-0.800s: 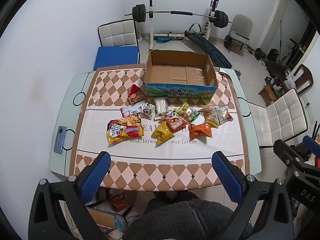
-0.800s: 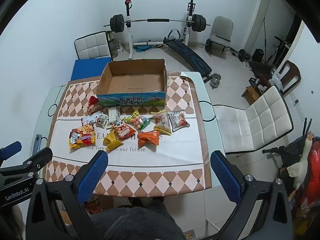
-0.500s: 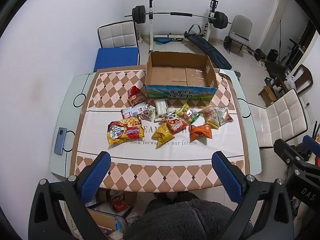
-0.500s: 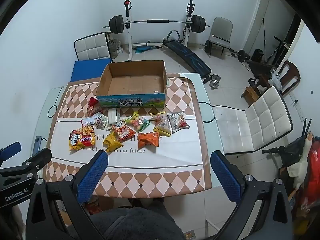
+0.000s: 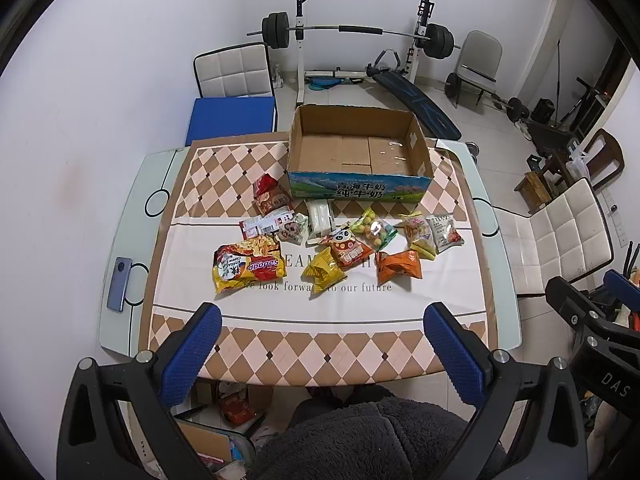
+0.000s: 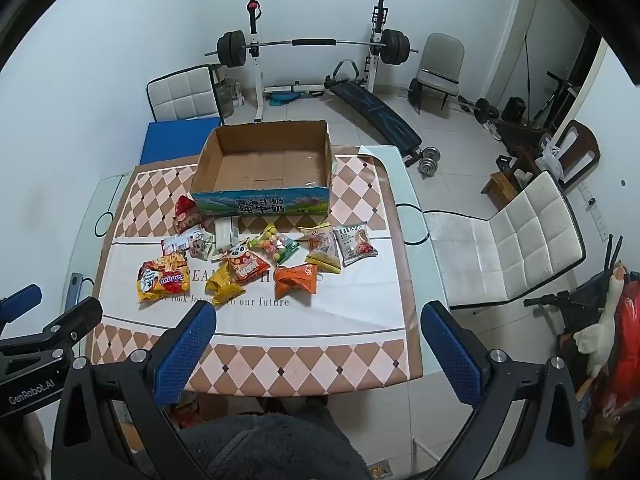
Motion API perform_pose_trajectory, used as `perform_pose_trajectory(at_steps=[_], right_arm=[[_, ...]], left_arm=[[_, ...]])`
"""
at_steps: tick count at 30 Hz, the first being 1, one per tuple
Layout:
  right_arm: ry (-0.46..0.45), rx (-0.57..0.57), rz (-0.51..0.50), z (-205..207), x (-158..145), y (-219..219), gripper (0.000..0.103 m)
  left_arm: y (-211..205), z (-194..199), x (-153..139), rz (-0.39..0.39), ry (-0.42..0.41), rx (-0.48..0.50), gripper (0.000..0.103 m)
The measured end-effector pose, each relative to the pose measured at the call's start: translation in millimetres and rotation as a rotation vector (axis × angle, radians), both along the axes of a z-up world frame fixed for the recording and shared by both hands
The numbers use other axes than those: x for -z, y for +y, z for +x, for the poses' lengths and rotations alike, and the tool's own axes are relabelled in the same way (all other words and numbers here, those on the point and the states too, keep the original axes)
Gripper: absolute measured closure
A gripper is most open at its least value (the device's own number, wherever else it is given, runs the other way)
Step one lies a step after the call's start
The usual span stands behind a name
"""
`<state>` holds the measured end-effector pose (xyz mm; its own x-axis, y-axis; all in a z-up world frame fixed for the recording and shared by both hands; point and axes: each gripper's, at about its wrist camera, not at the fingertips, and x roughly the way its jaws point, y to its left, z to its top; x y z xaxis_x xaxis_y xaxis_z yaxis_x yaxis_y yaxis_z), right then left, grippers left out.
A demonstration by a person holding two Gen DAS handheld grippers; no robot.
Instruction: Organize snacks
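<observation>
A: Snacks [image 5: 336,244] from the left wrist view lie in a loose band across the middle of the counter [image 5: 120,320], just in front of the cardboard box [image 5: 360,152]. Where is the free room?

B: The near strip of checked cloth [image 5: 320,348] is bare up to the front edge, and the glass margins at both sides are open apart from a phone [image 5: 120,284] near the left edge. The left gripper [image 5: 320,344] hangs above that near edge, blue pads spread wide, nothing between them.

A: And the box?

B: Open top, no snacks inside, long axis running left to right, its printed side facing us. The red-and-yellow noodle packet [image 5: 248,266] lies with its length across the counter too.

A: Behind the counter?

B: White wall, tiled floor, a barbell rack [image 5: 356,36], a white chair [image 5: 234,72] at the far side.

A: Now the right wrist view.

B: The snacks [image 6: 256,260] sit left of centre; the right half of the cloth [image 6: 360,292] is open to the edge. The box [image 6: 264,172] stands at the far side, the same way round. The right gripper [image 6: 316,340] is spread wide and holds nothing. A white chair [image 6: 516,240] stands just beside the right edge, and the left gripper [image 6: 40,320] shows at far left.
</observation>
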<state>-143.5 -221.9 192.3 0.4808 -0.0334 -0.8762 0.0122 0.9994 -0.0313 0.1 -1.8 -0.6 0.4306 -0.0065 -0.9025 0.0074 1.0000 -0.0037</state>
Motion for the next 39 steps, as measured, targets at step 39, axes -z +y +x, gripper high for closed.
perform_pose_trajectory(at_steps=[39], right_arm=[[-0.006, 0.0, 0.005, 6.0, -3.4, 0.0, 0.0]], left_arm=[[-10.4, 7.3, -18.1, -0.005, -0.008, 0.004, 0.0]])
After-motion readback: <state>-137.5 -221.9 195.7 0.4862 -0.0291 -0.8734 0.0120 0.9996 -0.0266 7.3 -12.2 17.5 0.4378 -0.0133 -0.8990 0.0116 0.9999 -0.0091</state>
